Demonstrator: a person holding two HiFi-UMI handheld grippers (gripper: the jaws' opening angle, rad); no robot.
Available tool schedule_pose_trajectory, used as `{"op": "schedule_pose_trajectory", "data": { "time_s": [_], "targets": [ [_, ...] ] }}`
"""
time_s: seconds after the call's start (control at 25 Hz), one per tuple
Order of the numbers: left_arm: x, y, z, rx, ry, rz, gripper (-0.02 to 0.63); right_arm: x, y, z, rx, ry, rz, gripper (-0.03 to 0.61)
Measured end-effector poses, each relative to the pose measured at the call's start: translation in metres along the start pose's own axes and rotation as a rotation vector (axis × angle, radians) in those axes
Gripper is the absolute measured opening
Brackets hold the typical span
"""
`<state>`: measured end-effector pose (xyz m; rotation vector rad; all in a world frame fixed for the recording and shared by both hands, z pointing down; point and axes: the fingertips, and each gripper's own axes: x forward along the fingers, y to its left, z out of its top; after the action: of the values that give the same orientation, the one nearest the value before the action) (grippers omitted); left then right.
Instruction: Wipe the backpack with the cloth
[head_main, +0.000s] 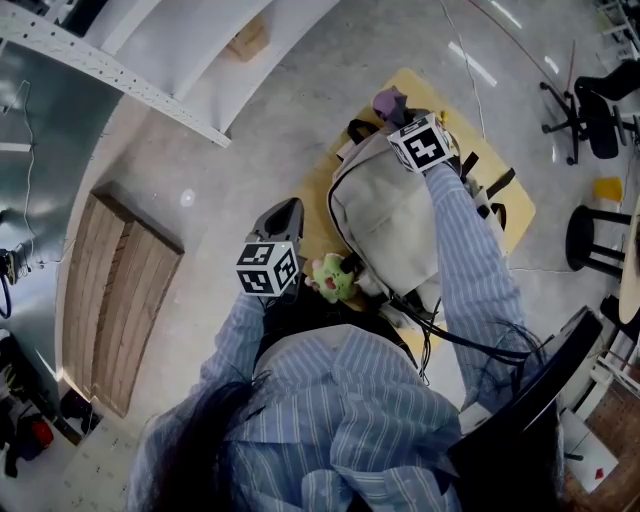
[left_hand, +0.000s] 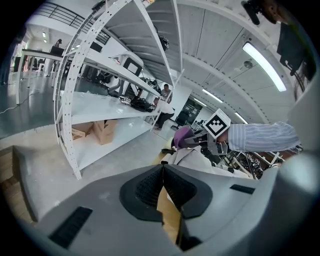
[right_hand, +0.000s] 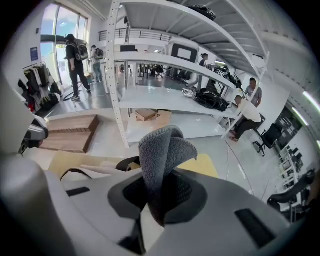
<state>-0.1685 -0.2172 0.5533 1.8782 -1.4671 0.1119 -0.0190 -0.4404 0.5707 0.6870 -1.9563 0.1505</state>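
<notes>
Right claw (right_hand: 159, 192) clamped on the cloth (right_hand: 162, 150) — drag it flat across the backpack (head_main: 385, 220) beneath; left claw (left_hand: 162, 177) closed, seemingly empty.

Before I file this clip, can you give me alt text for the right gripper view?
The right tongs are shut on a grey cloth that stands up between them. Beyond them lie the beige backpack and a yellow table, with white shelving and several people further back.
</notes>
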Motion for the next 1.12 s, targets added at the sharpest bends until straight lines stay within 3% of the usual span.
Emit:
{"op": "schedule_pose_trajectory", "data": {
  "time_s": [0.56,1.12],
  "targets": [
    [-0.009,0.011,0.005,-0.010,-0.030,0.031,0.005,-0.023,0.136,0.011,-0.262,-0.068,0.209,0.041],
    [-0.047,0.043,0.000,-0.067,-0.097,0.146,0.005,-0.074,0.277,-0.013,-0.398,-0.114,0.436,0.041]
  ]
}}
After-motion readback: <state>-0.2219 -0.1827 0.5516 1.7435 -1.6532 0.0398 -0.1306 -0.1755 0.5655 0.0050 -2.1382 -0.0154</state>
